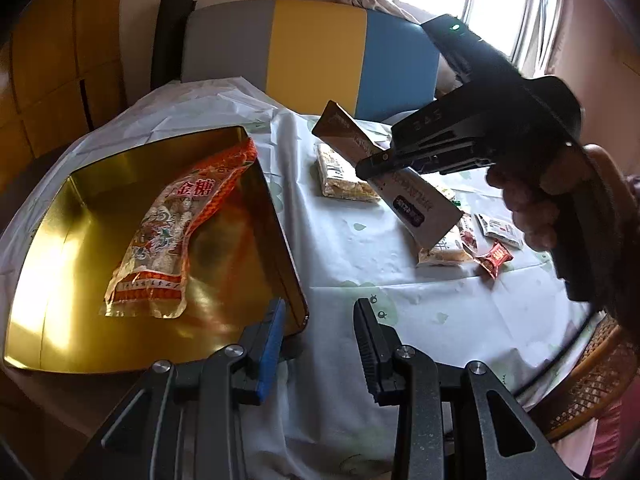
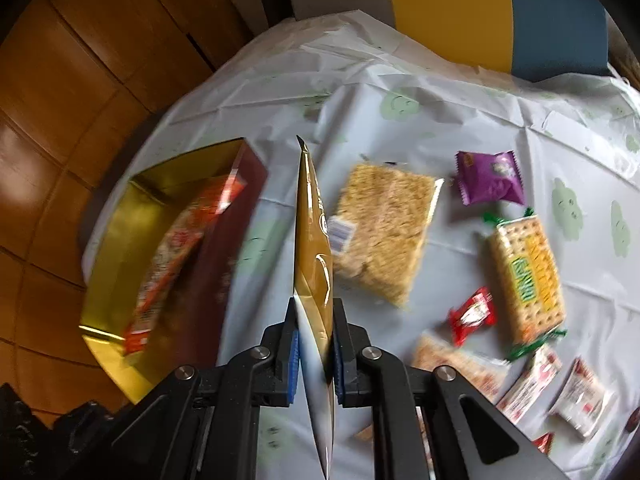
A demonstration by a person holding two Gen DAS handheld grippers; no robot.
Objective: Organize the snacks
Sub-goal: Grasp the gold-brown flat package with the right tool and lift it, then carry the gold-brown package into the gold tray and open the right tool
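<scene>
A gold tin [image 1: 60, 280] sits on the table's left side and holds an orange-and-white candy bag [image 1: 168, 236]. My left gripper [image 1: 320, 316] is open and empty, just off the tin's near right corner. My right gripper [image 2: 314, 320] is shut on a gold-and-white snack pouch [image 2: 312, 216] and holds it edge-on above the table, right of the tin [image 2: 116, 248]. The pouch [image 1: 416, 200] and the right gripper [image 1: 376, 164] also show in the left wrist view, raised over the table's middle.
Loose snacks lie on the white cloth: a clear pack of rice cake [image 2: 384, 232], a purple packet [image 2: 490, 178], a cracker pack [image 2: 528, 276], a red candy [image 2: 472, 314] and several small packets at the right. A grey-yellow-blue chair [image 1: 312, 52] stands behind the table.
</scene>
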